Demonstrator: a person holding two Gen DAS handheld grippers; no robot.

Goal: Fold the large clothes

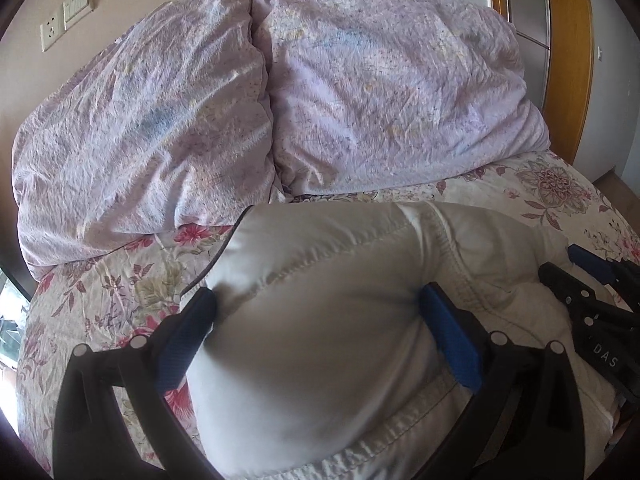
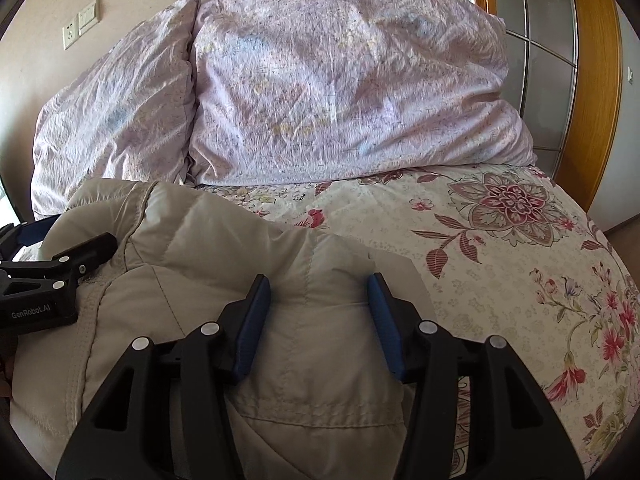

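A pale beige quilted down jacket (image 1: 320,320) lies bunched on the bed (image 2: 500,240), on the floral bedsheet near the front edge, well short of the two lilac pillows (image 1: 392,92) stacked against the wall. The left gripper (image 1: 316,312) stands apart, its blue pads pressing either side of a puffed mound of jacket. The right gripper (image 2: 316,304) is likewise spread, straddling a quilted panel near the jacket's right edge — neither pinches the cloth flat.

The jacket looks light, soft and springy, with a smooth shell likely to slip, so puffed panels would probably squirm out of a pinch. Stitched seams and the hem should give firmer hold, and folds may need pressing to stay.

Readable writing: "GenRobot.AI" on the left gripper's body in the right wrist view, and "DAS" on the right gripper's body in the left.
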